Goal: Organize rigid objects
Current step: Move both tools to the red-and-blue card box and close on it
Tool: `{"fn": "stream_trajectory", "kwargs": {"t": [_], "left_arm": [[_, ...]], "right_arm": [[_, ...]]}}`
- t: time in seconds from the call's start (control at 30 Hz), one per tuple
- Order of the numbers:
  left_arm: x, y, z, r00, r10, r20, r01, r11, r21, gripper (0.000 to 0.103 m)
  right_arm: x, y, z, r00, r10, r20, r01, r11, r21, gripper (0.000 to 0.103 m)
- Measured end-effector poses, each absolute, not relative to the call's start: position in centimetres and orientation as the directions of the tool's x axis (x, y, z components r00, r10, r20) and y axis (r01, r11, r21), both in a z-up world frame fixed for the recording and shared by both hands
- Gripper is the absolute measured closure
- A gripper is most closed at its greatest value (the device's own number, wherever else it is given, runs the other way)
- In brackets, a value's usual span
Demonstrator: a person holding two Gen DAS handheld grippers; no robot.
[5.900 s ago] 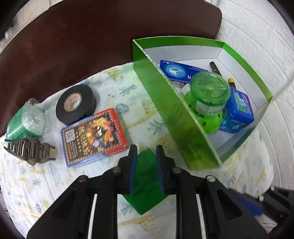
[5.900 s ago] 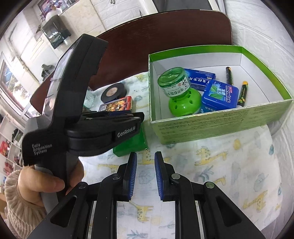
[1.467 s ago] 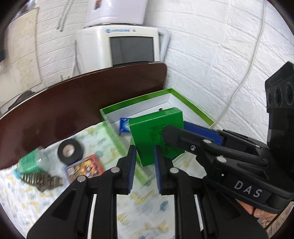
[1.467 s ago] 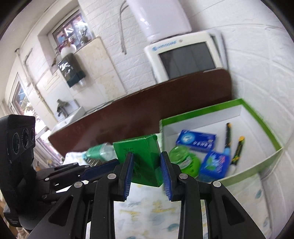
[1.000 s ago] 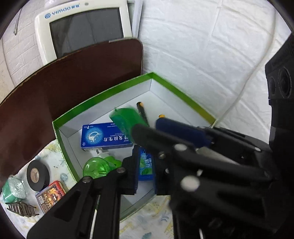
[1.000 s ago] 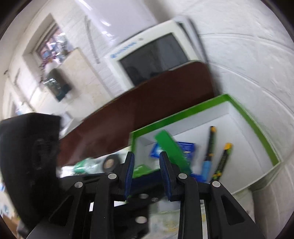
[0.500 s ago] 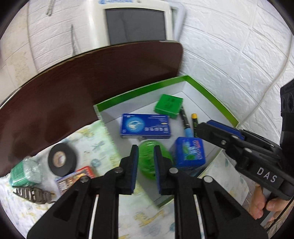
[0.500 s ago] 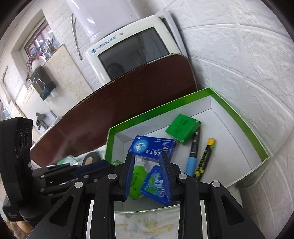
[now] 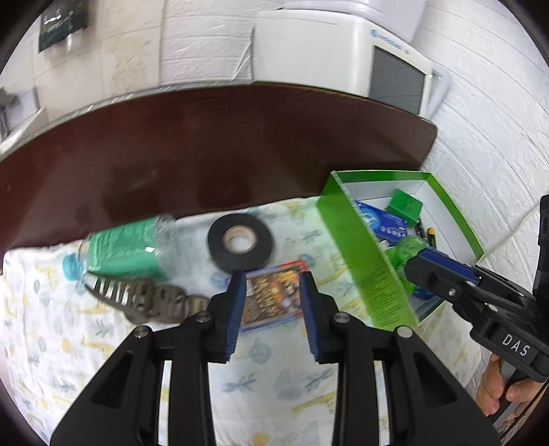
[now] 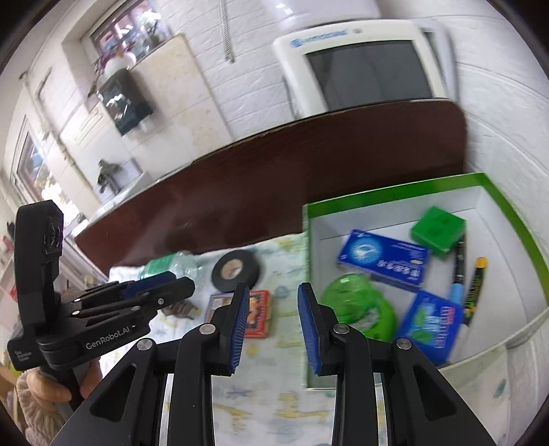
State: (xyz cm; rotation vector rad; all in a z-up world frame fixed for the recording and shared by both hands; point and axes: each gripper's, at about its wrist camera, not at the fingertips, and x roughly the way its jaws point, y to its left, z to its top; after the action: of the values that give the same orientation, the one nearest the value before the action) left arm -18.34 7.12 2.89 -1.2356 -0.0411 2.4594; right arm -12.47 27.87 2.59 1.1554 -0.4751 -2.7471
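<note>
A lived-in home room, by the look of it. White brick-pattern walls point(image 10: 497, 113) close in a dark wooden table point(image 9: 219, 151) spread with a child's animal-print cloth point(image 9: 281, 377). An old white monitor point(image 10: 363, 65) stands behind the table. A window point(image 10: 123, 31) with a plant point(image 10: 116, 60) on its sill lets in daylight, and a dark wall box point(image 10: 125, 103) hangs beside it. Small household goods lie about: tape point(image 9: 241, 245), a hair clip point(image 9: 144, 300), a bottle point(image 9: 120, 245), a green box point(image 10: 514, 219) of odds and ends.
</note>
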Motion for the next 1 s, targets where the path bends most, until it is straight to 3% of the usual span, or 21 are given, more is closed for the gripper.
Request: {"fn": "stream_trajectory", "kwargs": {"t": [0.23,0.37,0.73,1.0], "left_arm": [[-18.0,5.8,0.0,-0.476,0.371,-0.798,-0.312,-0.919,-0.241,0.073],[-18.2,6.2,-2.1,-0.423,0.388,-0.819,-0.320,-0.910,-0.266,0.073],[-21.1,6.3,-4.0,-0.385,0.392,-0.835,-0.279,-0.912,-0.300,0.073],[-21.6,7.0,-4.3,-0.373,0.408,-0.833,-0.311,-0.901,-0.302,0.069]], "right_arm": [[-14.7,23.9,-0.3,-0.620,-0.227,-0.751,-0.042,-0.946,0.321,0.071],[-15.7,23.2,-2.2,-0.575,-0.186,-0.797,-0.115,-0.946,0.304,0.061],[-18.1,22.3,-4.2,-0.530,-0.120,-0.839,-0.185,-0.949,0.253,0.061],[-20.0,22.8,-6.5,-0.480,-0.168,-0.861,-0.240,-0.919,0.313,0.061]]}}
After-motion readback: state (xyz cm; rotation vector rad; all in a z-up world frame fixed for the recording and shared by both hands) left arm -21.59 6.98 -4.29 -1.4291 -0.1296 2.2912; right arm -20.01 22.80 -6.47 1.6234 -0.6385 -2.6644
